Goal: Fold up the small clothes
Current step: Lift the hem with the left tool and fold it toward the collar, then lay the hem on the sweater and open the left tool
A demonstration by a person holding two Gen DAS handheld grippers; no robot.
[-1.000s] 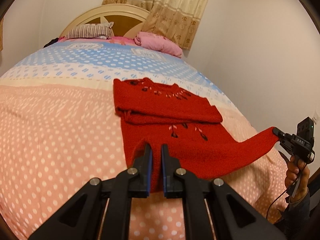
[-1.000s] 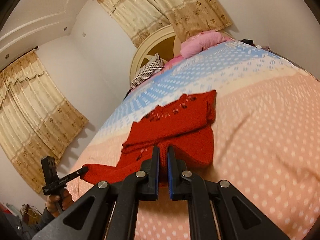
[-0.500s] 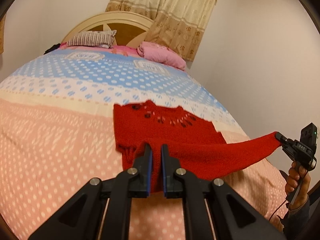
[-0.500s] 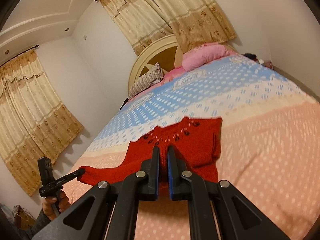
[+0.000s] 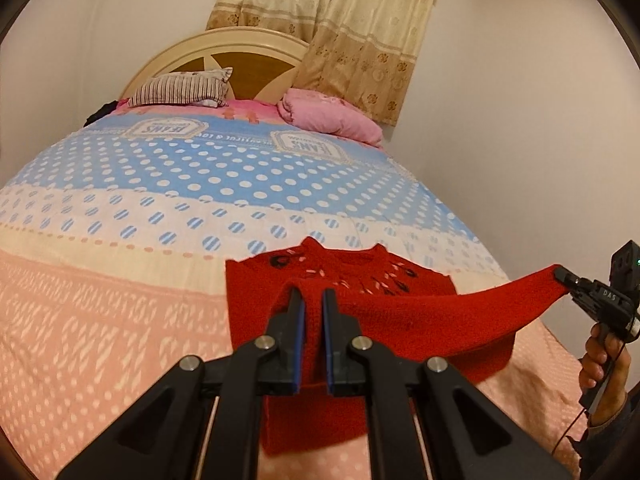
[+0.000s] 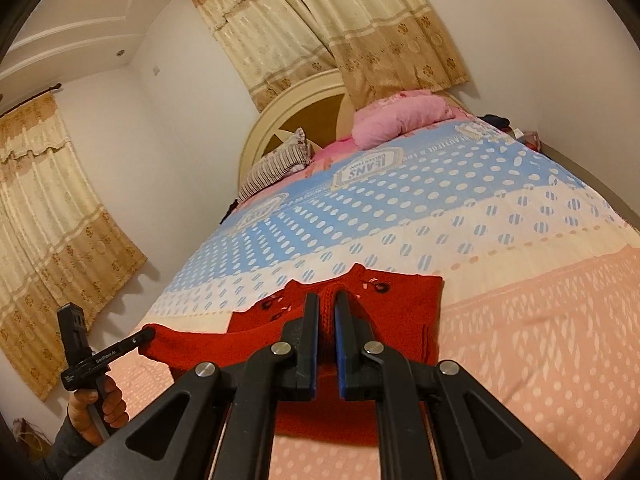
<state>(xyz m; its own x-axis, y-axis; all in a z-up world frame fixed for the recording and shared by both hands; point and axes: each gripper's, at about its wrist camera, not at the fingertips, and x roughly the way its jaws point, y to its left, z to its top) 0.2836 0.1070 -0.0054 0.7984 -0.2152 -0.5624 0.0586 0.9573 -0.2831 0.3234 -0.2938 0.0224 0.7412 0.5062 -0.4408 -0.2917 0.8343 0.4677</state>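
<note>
We see the bed (image 5: 120, 280) filling both views, its cover banded blue, cream and pink with dots, and we place everything else by it. At its head stand the headboard (image 5: 224, 46) and curtains (image 5: 348, 32), with a pink pillow (image 5: 332, 118) and a striped pillow (image 5: 180, 88) against them. On the pink band near the bed's foot lies the red sweater (image 5: 360, 312), its hem edge lifted off the cover. Our left gripper (image 5: 311, 300) is clamped on one hem corner; our right gripper (image 6: 327, 304) is pinched on the other, so 2 grips stretch the edge between them above the bed.
</note>
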